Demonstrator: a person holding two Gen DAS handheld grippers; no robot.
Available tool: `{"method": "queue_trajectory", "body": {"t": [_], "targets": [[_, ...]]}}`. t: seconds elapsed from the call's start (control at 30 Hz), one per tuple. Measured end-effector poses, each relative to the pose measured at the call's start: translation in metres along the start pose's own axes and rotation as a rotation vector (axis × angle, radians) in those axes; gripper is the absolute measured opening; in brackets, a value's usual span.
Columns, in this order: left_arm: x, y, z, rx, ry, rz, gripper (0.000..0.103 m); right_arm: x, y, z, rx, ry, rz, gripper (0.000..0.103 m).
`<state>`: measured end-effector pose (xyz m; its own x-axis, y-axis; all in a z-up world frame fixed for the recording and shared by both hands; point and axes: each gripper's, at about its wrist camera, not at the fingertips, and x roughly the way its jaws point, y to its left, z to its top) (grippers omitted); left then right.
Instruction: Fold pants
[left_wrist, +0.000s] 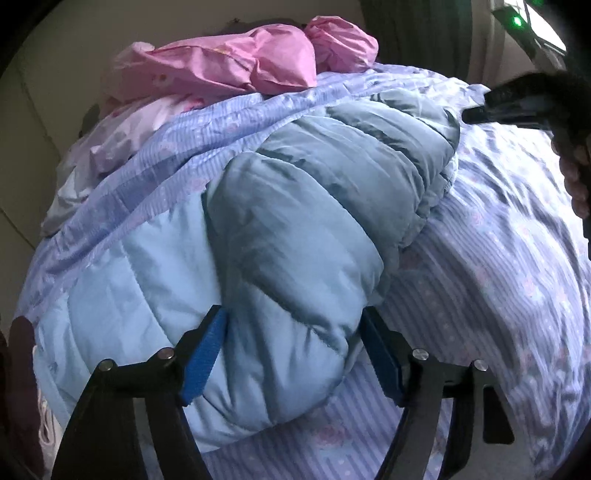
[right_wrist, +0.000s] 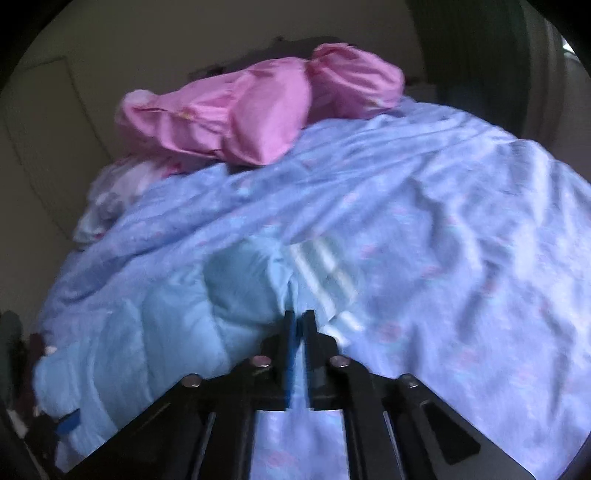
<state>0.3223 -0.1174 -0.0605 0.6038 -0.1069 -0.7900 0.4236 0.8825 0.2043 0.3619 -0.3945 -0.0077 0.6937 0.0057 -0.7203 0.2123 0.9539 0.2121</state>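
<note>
1. The left gripper (left_wrist: 291, 354) stands with its blue-padded fingers (left_wrist: 205, 356) wide around the near end of the quilted blue pants (left_wrist: 295, 221); I cannot tell if the pads press.
2. The right gripper (right_wrist: 299, 321) is closed on the far end's edge.
3. The pants lie on the bed (left_wrist: 498, 295), partly folded.
4. Risks: the slippery, puffy fabric could slide out, or the bedcover could get pinched and lifted with it.
</note>
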Motion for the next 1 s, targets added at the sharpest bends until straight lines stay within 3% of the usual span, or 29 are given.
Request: {"method": "queue_trajectory", "body": {"t": [0.07,0.2,0.3,0.33,0.37,0.4,0.47,0.53,0.6,0.67,0.7,0.8,0.93,0.97,1.0], "targets": [[0.002,-0.001,-0.001,-0.002,0.007,0.005,0.067,0.002,-0.004,0.0,-0.027,0.014,-0.045,0.003],[-0.005,-0.006,-0.003,0.031,-0.001,-0.012,0.038,0.009,-0.013,-0.005,0.025,0.049,0.01,0.005],[-0.008,-0.005,-0.007,0.048,0.004,-0.03,0.028,0.001,-0.002,-0.008,-0.038,0.031,0.05,0.007],[-0.009,-0.004,-0.007,0.051,0.004,-0.036,0.028,-0.003,0.003,-0.009,-0.066,0.011,0.041,0.009],[-0.01,-0.002,-0.009,0.05,0.0,-0.044,0.028,-0.007,0.006,-0.009,-0.088,-0.01,0.037,0.024],[-0.009,-0.001,-0.009,0.043,0.001,-0.041,0.031,-0.008,0.008,-0.009,-0.091,-0.02,0.04,0.048],[-0.008,0.0,-0.008,0.017,0.007,-0.024,0.047,-0.007,0.012,-0.007,-0.083,-0.044,0.049,0.064],[-0.005,-0.005,-0.007,0.029,0.024,0.025,0.076,0.001,0.013,-0.005,-0.065,-0.042,0.059,0.064],[-0.005,-0.01,-0.009,0.057,0.03,0.044,0.084,0.016,0.013,-0.002,-0.031,0.021,0.078,0.064],[-0.009,-0.01,-0.01,0.056,0.026,0.037,0.084,0.029,0.011,-0.003,0.005,0.074,0.087,0.061],[-0.012,-0.008,-0.009,0.045,0.024,0.034,0.084,0.034,0.01,-0.005,0.005,0.079,0.098,0.045],[-0.022,0.001,-0.007,0.0,0.002,0.018,0.091,0.035,0.011,-0.011,-0.035,0.055,0.05,0.022],[-0.024,0.017,-0.005,-0.105,0.025,-0.044,0.092,0.029,0.006,-0.009,-0.017,0.033,-0.01,0.022],[-0.026,0.019,-0.004,-0.117,0.025,-0.044,0.092,0.028,0.006,-0.008,-0.012,0.032,-0.01,0.026],[-0.03,0.024,-0.004,-0.136,0.018,-0.046,0.092,0.025,0.009,-0.007,-0.027,0.032,-0.028,0.04]]}}
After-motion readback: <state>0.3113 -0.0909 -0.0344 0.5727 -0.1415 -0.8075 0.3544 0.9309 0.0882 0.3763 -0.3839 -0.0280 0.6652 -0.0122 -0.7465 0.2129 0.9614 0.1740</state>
